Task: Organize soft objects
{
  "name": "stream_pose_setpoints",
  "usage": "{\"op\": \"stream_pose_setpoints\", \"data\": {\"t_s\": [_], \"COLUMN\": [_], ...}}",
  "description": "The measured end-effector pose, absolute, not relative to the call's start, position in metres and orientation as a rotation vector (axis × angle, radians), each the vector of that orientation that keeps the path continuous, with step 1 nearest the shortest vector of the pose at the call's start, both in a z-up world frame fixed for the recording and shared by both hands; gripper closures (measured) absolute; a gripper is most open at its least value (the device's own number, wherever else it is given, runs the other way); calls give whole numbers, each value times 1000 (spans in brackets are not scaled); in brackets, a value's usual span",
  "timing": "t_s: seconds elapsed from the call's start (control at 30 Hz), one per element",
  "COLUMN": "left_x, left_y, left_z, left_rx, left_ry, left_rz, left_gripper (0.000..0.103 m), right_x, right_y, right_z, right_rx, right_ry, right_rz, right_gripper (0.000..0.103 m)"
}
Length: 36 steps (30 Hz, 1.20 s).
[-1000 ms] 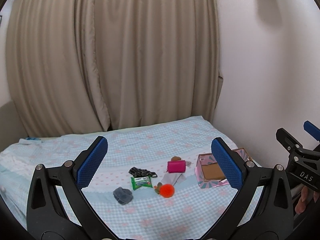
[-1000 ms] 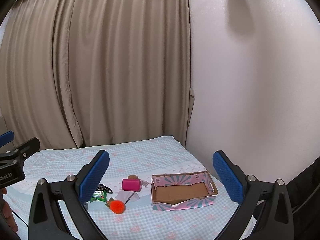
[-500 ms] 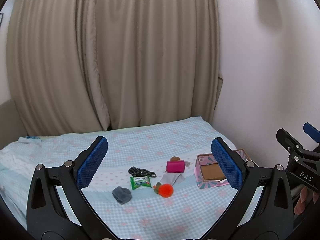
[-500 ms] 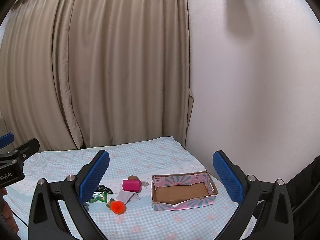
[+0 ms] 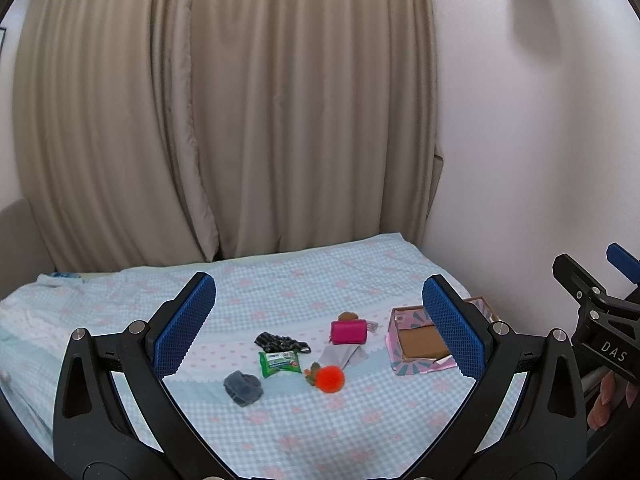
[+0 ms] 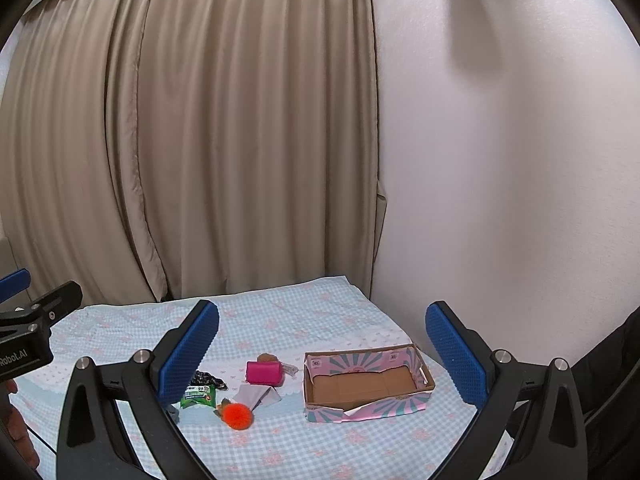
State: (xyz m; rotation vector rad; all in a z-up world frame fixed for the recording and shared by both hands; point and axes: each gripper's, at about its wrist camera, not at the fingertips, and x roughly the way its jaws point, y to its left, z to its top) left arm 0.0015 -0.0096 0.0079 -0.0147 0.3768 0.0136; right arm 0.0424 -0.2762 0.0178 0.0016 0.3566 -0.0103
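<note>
Grey sock point(image 5: 243, 388), perhaps, plain only from the left view; both tongs point(image 5: 318, 322) point(image 6: 322, 342) wide, empty.

Soft items scattered on bed, none boxed yet. Orange pom-pom point(image 5: 329, 379) nearest, touching a small brown-green bit. Grey sock wad point(image 5: 242, 388) left of it, green wipes pack point(image 5: 279, 363) lying flat between them, a bit farther back. Black patterned cloth point(image 5: 281, 342) behind the pack. Magenta roll point(image 5: 348, 331) on its side, grey-white cloth point(image 5: 341, 356) in front. Pink cardboard box point(image 6: 416, 404) sits right, open, nothing inside.
</note>
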Motion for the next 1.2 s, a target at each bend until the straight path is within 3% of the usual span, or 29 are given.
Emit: {"op": "stream_pose_setpoints", "data": {"t_s": [0.9, 1.2], "left_x": [-5, 12], "left_y": [-2, 41], "left_z": [13, -20], "left_rx": [-29, -53], "left_ry": [414, 444], "left_rz": [-32, -9], "left_gripper": [0, 0], "right_x": [38, 56], "right_y": [-274, -263], "right_z": [0, -17], "right_rx": [16, 44], "right_ry": [347, 406], "right_rz": [-67, -86], "right_gripper": [0, 0]}}
